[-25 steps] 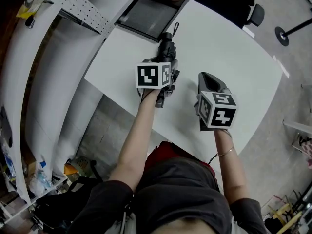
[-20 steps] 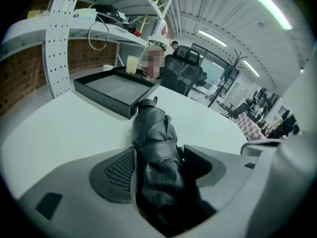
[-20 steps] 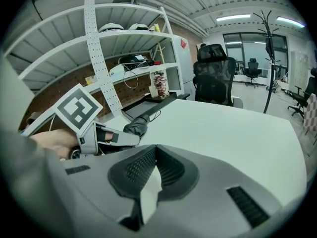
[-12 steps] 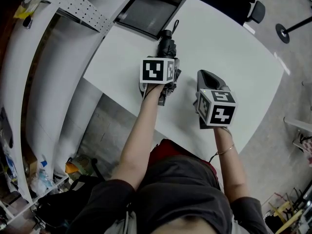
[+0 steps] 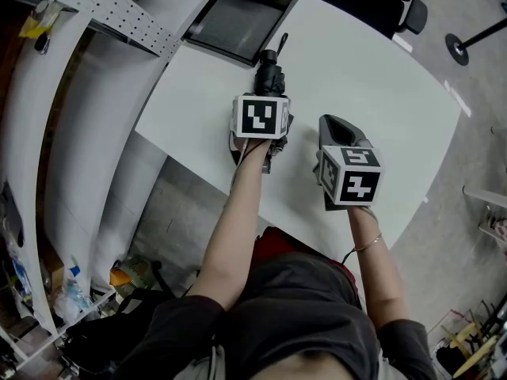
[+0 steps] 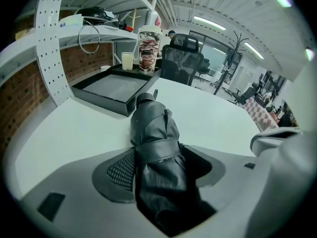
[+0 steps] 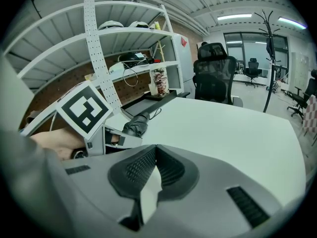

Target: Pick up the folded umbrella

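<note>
Your left arm (image 5: pixel 238 228) reaches straight forward, forearm bare and almost fully extended, out over the near edge of the white tabletop (image 5: pixel 372 93). Your left gripper (image 6: pixel 159 168) has its jaws clamped on the black folded fabric umbrella (image 6: pixel 153 133), one ribbed pad on each side of the bundle just behind its wrap strap. The umbrella points away from you along the line of the jaws, low over the table. Its far end is near the corner of the flat black rectangular tray (image 6: pixel 106 88), on whose far side stand a tall patterned cup (image 6: pixel 149 48) and a small white cup (image 6: pixel 128 61). Whether the umbrella touches the tabletop cannot be told. To the right, your right arm (image 5: pixel 372 267) is bent and drawn nearer your body, with a thin bracelet at the wrist. Your right gripper (image 7: pixel 154 170) is just beside the left one, apart from it, over the table. Its jaws are closed tip to tip with nothing between them.
</note>
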### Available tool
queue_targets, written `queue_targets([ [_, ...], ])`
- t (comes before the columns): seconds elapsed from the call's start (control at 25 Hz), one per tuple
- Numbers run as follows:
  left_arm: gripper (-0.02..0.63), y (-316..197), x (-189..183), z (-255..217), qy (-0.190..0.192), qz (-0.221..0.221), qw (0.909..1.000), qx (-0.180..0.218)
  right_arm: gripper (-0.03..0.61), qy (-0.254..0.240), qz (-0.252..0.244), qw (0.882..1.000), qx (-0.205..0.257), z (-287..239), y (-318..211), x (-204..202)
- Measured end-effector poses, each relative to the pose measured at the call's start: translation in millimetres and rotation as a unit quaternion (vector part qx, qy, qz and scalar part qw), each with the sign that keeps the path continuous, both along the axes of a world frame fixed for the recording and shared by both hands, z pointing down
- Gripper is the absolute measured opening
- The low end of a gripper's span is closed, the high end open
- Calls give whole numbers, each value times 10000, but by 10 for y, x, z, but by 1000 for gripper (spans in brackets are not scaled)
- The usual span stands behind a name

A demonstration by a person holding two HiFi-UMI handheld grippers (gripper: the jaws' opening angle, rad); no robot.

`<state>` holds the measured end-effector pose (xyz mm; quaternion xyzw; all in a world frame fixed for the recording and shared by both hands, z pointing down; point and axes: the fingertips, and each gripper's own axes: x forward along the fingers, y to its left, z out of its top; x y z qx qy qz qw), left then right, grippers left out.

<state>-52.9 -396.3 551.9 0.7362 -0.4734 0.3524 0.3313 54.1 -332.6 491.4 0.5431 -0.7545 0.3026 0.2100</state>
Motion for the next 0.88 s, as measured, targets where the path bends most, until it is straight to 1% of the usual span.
queue_targets([
  [0.12,295,-12,-8,-2,-51,-30,10000,72,18,1,-17,10000,-4,0,2,-24],
  [0.52,258,-2,-7,-52,136,-131,9996,213,18,40,-45,10000,21,-23,5,-49],
  [0.68,249,-5,5,-88,165,-104,9992,353,18,61,-47,10000,41,-36,15,-53],
  [0.88,242,13,18,-185,306,-84,9979,563,18,84,-30,9999,99,-82,20,-45],
])
